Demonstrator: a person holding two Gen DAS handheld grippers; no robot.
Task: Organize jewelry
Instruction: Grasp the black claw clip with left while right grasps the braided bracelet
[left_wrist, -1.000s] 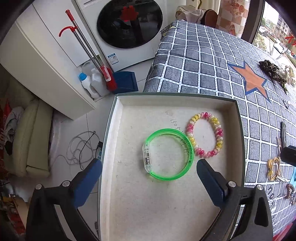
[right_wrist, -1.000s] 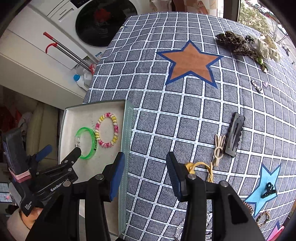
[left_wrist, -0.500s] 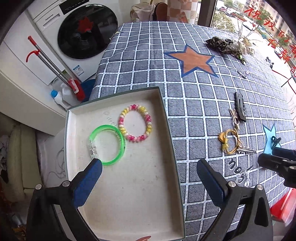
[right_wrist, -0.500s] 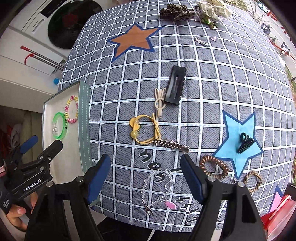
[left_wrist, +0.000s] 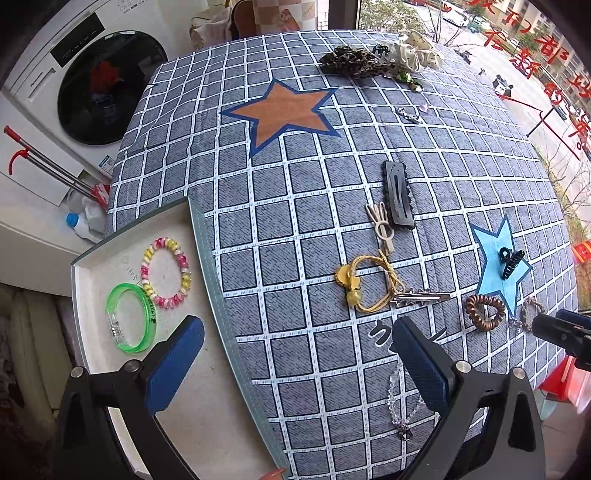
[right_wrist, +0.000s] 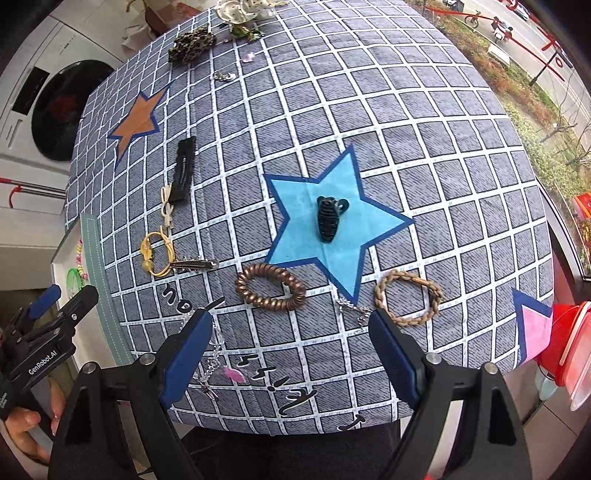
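Right tongs: jaws opening, nothing between them, over the lower edge of the checked tabletop. Just above them lie a copper spiral hair tie and a braided bracelet. Left tongs: jaws wide apart, empty, straddling the rim of the tray. Tray, left of frame, holds a green bangle touching a pink-yellow bead bracelet.

Tray, green bangle, beaded bracelet
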